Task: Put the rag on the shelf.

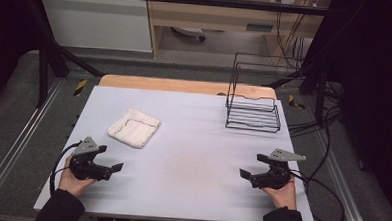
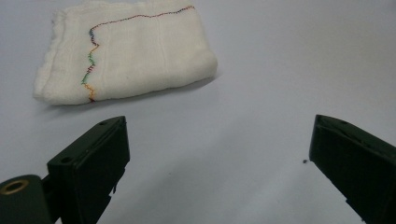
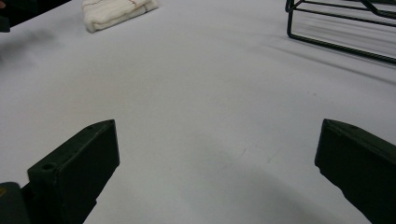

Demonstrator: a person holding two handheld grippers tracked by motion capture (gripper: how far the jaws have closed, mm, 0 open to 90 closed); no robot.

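Observation:
A folded white cloth [image 1: 133,127] with a thin coloured stitched line lies on the pale table [image 1: 192,155], left of centre. From the left gripper view the cloth [image 2: 126,51] sits just ahead and to the left. My left gripper [image 1: 112,166] rests low at the front left, open, nothing between its jaws. At the front right my right gripper [image 1: 249,174] is open too, facing the left one across bare table. The right gripper view catches the cloth [image 3: 119,11] far off at the top left. The left gripper [image 2: 217,154] and right gripper [image 3: 217,158] both show wide gaps.
A black wire rack [image 1: 253,105] stands at the back right of the table; its base [image 3: 341,28] is at the top right of the right gripper view. Black cables [image 1: 322,146] trail off the right edge. A wooden board edge [image 1: 185,85] runs along the back.

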